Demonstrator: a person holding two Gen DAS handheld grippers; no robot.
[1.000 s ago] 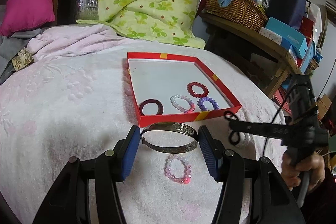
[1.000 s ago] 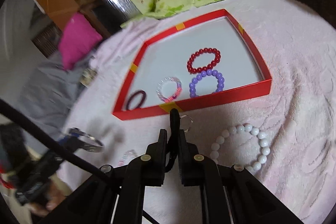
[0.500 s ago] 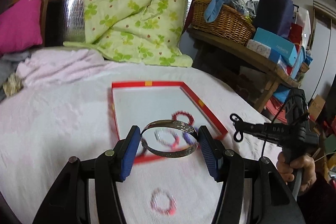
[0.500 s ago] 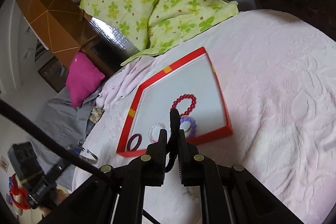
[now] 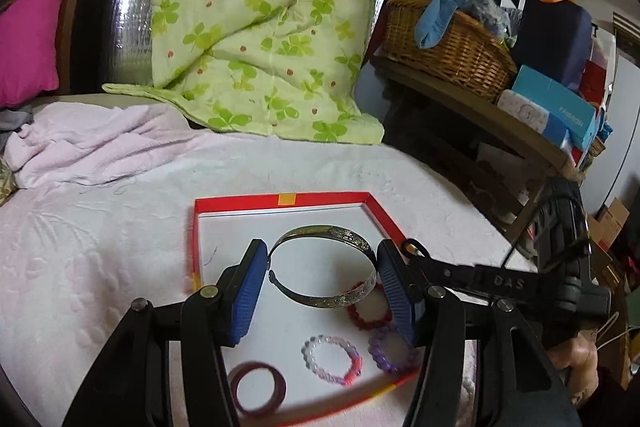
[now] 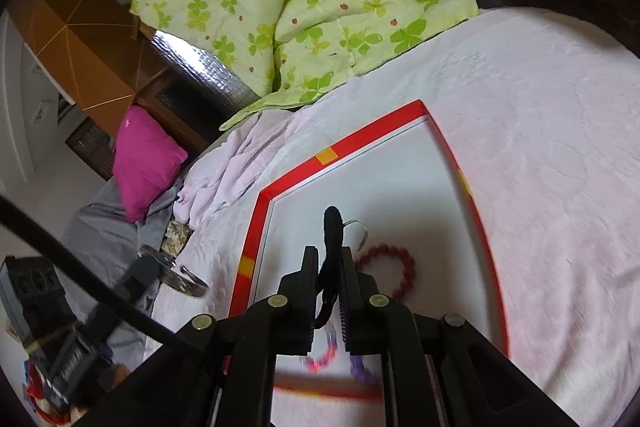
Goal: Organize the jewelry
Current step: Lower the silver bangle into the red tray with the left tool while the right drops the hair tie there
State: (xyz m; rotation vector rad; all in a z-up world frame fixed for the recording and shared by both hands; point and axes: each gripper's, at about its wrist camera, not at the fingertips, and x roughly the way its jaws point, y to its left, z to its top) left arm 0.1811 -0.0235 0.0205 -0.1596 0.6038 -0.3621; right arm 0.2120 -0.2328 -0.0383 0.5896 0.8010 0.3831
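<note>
My left gripper (image 5: 322, 283) is shut on a silver cuff bangle (image 5: 326, 269) and holds it above the red-rimmed white tray (image 5: 280, 201). In the tray lie a dark maroon ring bangle (image 5: 258, 389), a pink-white bead bracelet (image 5: 332, 353), a purple bead bracelet (image 5: 390, 349) and a red bead bracelet (image 5: 370, 309). My right gripper (image 6: 330, 269) is shut on a black hair tie (image 6: 332, 227) with a clear ring on it, above the tray (image 6: 360, 139) near the red bracelet (image 6: 390, 267). The other gripper with the bangle (image 6: 188, 277) shows at the left.
The tray rests on a pale pink bedspread (image 5: 80, 247). A green clover quilt (image 5: 260, 19) and a magenta pillow (image 5: 28, 39) lie behind. A wicker basket (image 5: 452, 43) and boxes stand on a shelf to the right.
Both grippers moved forward over the tray with their items. The left rose from the bedspread with the bangle; the pink bracelet and white bead bracelet on the bedspread left view.
</note>
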